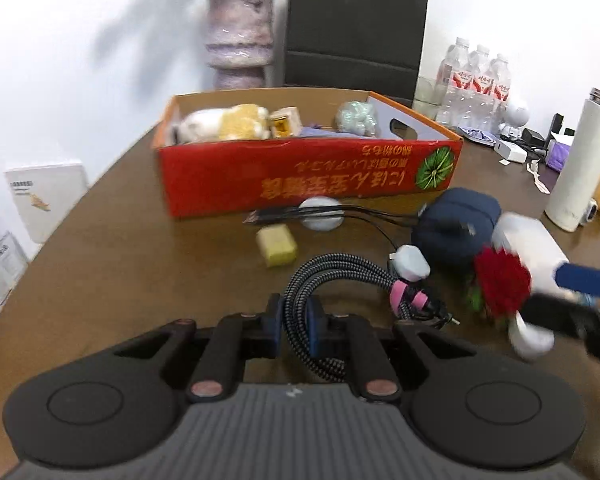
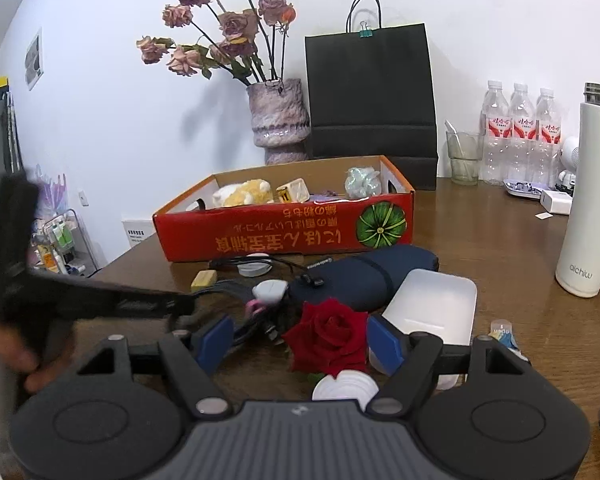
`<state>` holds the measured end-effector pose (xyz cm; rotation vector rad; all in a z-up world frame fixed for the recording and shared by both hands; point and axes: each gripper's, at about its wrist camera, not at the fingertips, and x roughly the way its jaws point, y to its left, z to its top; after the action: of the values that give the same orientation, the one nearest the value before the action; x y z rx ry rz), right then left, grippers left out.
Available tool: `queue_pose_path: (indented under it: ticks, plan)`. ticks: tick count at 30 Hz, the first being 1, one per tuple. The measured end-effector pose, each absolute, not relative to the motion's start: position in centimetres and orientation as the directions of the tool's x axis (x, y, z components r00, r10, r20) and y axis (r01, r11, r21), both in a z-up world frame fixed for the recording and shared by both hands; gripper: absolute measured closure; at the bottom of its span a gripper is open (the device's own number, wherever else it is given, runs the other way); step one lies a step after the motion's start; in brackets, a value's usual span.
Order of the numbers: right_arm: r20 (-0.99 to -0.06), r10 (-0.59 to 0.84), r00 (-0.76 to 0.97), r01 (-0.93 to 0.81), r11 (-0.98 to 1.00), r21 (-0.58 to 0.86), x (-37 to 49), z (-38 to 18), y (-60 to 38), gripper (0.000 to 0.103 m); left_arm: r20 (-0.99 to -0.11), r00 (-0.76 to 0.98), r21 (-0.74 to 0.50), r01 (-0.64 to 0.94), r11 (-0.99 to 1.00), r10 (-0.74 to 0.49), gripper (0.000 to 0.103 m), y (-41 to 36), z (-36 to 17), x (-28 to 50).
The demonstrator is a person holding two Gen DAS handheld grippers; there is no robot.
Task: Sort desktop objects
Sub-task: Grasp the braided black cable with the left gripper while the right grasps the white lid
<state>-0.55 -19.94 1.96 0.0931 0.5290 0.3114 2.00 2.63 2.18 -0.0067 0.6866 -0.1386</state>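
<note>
The left claw [image 1: 294,330] was clenched on the braided cable [image 1: 314,280], which was coiled into a bundle. The blue pads pressed on the coil from both sides, close to the near end of the loop. The rest of the bundle lay in front of the claw on the brown surface [image 1: 120,264], with a pink band [image 1: 408,298] around the strands at its right end and a white plug [image 1: 411,263] just beyond.

The cable looked light and soft, I think. A coil like this bends and sags, so the free end with the plug would probably hang down and swing when lifted. The woven cover gives some friction, so it should not slip easily. Taking several strands together, as here, seemed a sensible hold; a hold nearer the pink band would keep the loops from opening.

The right claw [image 2: 304,342] stood released, its blue pads on either side of a red rose [image 2: 326,338] without pressing on it. The rose seemed fragile; the petals would crush easily, so the stem, hidden here, might be a better place.

The red cardboard box [image 1: 300,178] stood farther back on the surface, already holding soft toys, and it was likely where the cable would go.
</note>
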Motion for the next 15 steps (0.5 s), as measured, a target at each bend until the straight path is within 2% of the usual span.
queue_pose_path:
  ticks: [5,8,10,11,14,15]
  plan:
    - [-0.5,0.421,0.757,-0.35,0.907,0.234,-0.6,1.2,-17.8,0.036,-0.672,0.732,-0.056,0.101,0.993,-0.113,0.09,4.2,1.3,-1.6]
    - [-0.522,0.424,0.74,-0.374,0.904,0.205,0.5,0.7,-15.7,0.045,-0.673,0.737,-0.023,0.073,0.997,-0.069,0.09,5.0,1.2,-2.5]
    - [-0.546,0.406,0.733,-0.382,0.91,0.163,1.4,0.4,-14.6,0.046,-0.671,0.739,-0.012,0.071,0.997,-0.061,0.089,5.4,1.4,-2.7]
    - [-0.562,0.398,0.725,-0.386,0.911,0.147,1.8,0.2,-14.1,0.046,-0.668,0.742,-0.011,0.066,0.998,-0.056,0.082,5.5,1.4,-2.7]
    - [-0.59,0.374,0.715,-0.373,0.919,0.129,1.6,-0.4,-13.7,0.049,-0.669,0.741,-0.031,0.055,0.998,-0.062,0.048,5.6,1.1,-2.2]
    - [-0.588,0.375,0.717,-0.373,0.919,0.13,1.3,-0.5,-13.8,0.049,-0.67,0.739,-0.043,0.059,0.997,-0.073,0.046,5.6,1.0,-2.0]
